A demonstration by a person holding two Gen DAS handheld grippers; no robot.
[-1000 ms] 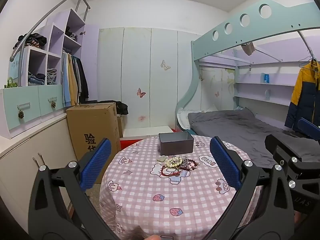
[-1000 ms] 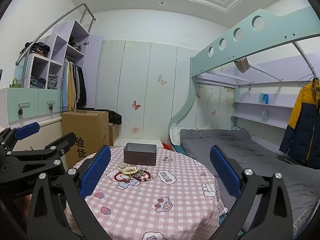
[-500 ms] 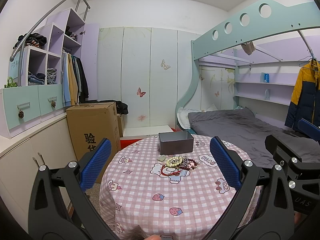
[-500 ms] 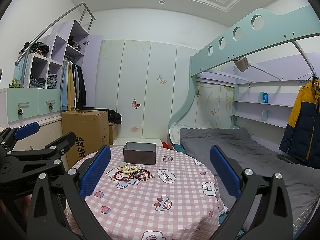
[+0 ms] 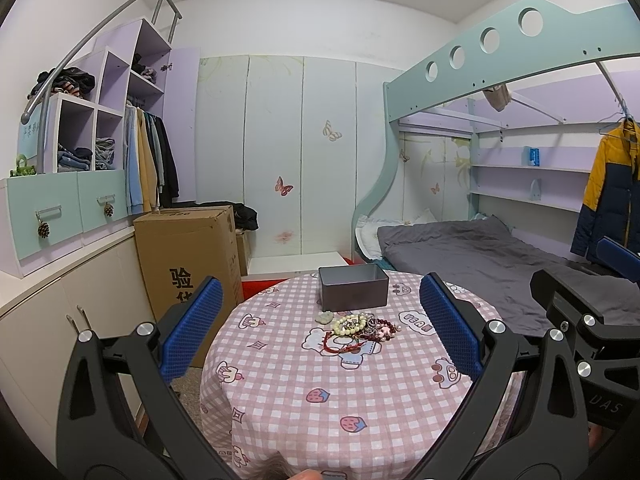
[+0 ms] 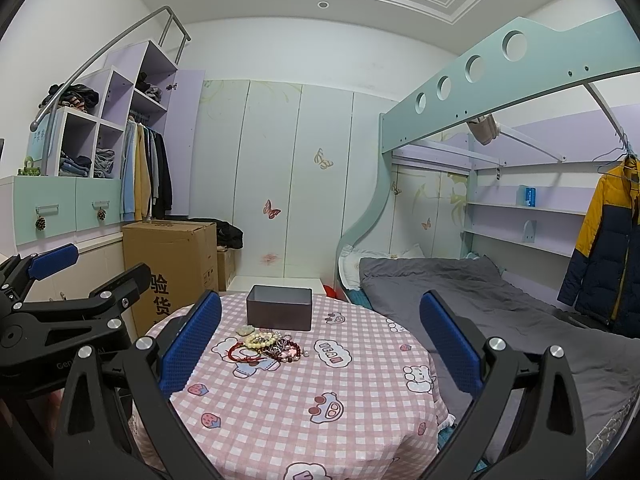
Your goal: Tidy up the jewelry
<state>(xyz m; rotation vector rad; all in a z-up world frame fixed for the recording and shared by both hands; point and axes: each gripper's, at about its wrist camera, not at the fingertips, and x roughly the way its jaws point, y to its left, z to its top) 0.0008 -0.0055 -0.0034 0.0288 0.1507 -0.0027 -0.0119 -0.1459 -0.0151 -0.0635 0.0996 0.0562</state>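
Bedroom from the left wrist view: a round surface [image 5: 320, 380] under pink checked cloth carries a grey box [image 5: 353, 286] with a jewelry pile [image 5: 362, 326] just before it, a cardboard carton [image 5: 188, 248] and bunk bed [image 5: 480, 248] behind. Nothing has shifted since a second ago. The left gripper [image 5: 320, 330] hovers short of the pile, jaws wide and empty. Right wrist view: same layout, unchanged; the right gripper [image 6: 320, 340] hangs likewise, jaws spread, holding nothing.
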